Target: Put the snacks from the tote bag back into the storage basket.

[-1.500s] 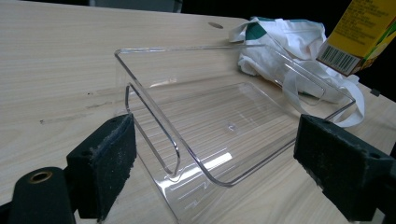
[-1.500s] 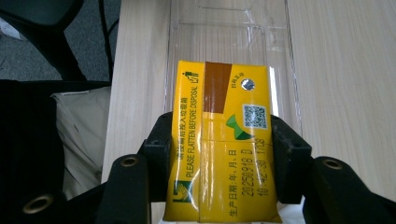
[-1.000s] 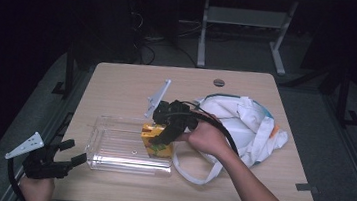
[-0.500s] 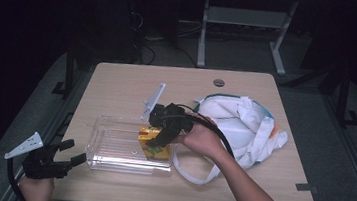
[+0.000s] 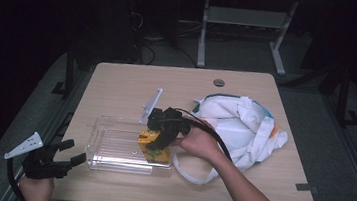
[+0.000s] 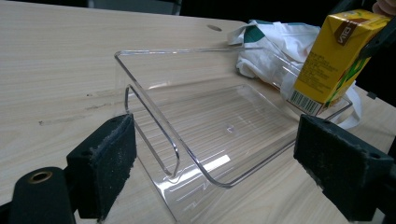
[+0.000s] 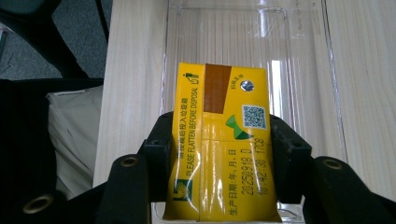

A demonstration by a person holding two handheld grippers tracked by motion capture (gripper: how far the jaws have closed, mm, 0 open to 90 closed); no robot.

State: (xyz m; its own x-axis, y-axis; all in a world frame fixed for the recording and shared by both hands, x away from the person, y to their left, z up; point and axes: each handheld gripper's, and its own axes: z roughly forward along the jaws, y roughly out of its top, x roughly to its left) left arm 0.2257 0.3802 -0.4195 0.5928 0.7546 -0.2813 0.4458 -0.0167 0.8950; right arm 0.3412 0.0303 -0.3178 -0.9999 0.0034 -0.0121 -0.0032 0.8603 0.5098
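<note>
While the wooden table (image 5: 118,81) bore a clear plastic bin (image 5: 111,146) w/ white tote bag (image 5: 239,127) beside, right gripper (image 5: 159,141) clenched a yellow drink carton (image 7: 219,144) over the bin's right end, apparently unreleased; left gripper (image 5: 68,152) spread, idle.

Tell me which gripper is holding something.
The right gripper: it is shut on the yellow drink carton over the clear tray. The left gripper is open, empty.

Yellow carton (image 7: 219,140), clear tray (image 5: 111,146), black tongs (image 7: 219,154)
</note>
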